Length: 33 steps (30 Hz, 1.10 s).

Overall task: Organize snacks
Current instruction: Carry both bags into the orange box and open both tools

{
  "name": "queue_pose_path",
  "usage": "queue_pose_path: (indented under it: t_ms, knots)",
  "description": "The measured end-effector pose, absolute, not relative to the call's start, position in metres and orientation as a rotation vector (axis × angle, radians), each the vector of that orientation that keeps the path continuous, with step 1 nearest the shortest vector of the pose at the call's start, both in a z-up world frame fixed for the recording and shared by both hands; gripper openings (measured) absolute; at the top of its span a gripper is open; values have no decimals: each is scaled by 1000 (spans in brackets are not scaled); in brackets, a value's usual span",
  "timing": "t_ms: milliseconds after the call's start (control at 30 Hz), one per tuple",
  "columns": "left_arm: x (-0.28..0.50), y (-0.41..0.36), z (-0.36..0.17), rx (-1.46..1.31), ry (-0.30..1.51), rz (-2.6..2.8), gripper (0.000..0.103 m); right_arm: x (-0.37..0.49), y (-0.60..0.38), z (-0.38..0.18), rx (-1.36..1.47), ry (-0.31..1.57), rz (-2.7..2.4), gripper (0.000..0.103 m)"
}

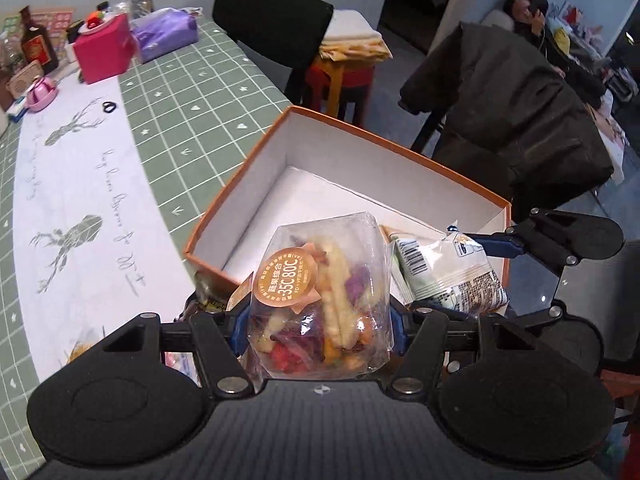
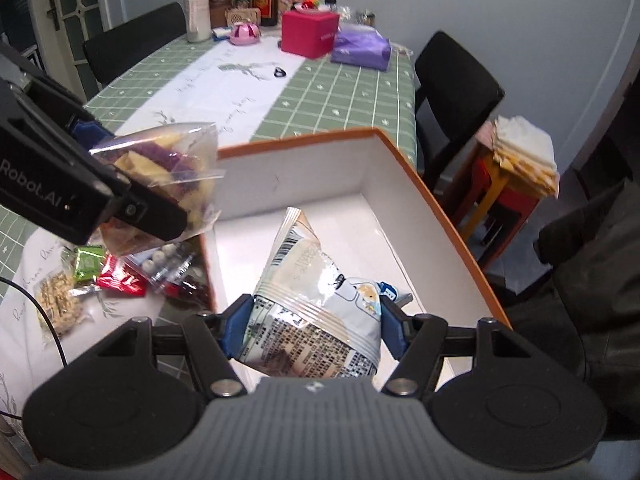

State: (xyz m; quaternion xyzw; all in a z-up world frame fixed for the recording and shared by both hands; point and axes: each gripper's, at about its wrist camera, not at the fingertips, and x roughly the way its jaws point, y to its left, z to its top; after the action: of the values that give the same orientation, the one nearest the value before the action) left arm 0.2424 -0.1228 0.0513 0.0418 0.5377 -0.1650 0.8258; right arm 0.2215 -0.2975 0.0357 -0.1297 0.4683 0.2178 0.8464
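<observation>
Box (image 2: pixel 400 184) w/ orange rim sits at the near end of the surface (image 2: pixel 328 92), and as far as I can see its white floor is bare, so nothing's been packed yet. Both hands are loaded tho. Left gripper (image 1: pixel 318 330) has its fingers closed narrow on a clear bag (image 1: pixel 320 300) of mixed veg crisps, held in the air right at the box's left wall, partly over the rim. Right gripper (image 2: pixel 314 328) has fingers clamped on a silver pack (image 2: pixel 316 304) w/ a barcode, hanging over the inside of the box; can't tell if its far tip touches the floor. So two snacks look abt to go in, neither let go. Still left outside, just beside the box's left wall: a green sweet (image 2: pixel 89 263), a red packet (image 2: pixel 122 278), a nut bar (image 2: pixel 58 304), a clear pack w/ pale balls (image 2: pixel 166 260), maybe more under them. I'd say early stage: first drops pending, then the pile.
</observation>
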Motion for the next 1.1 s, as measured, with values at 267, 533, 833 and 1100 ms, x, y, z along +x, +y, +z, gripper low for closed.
queue_pose_path:
  t_ms: [267, 533, 833, 1100]
  knots:
    - [277, -161, 21, 182, 1216, -363, 71, 241, -305, 9, -265, 1067, 449, 65]
    - [298, -181, -7, 258, 1278, -356, 71, 250, -303, -15, -294, 1131, 473, 65]
    - [303, -196, -45, 321, 1332, -367, 71, 257, -307, -34, -304, 1187, 461, 66]
    - [302, -196, -53, 357, 1359, -363, 76, 258, -302, -40, -330, 1208, 460, 68]
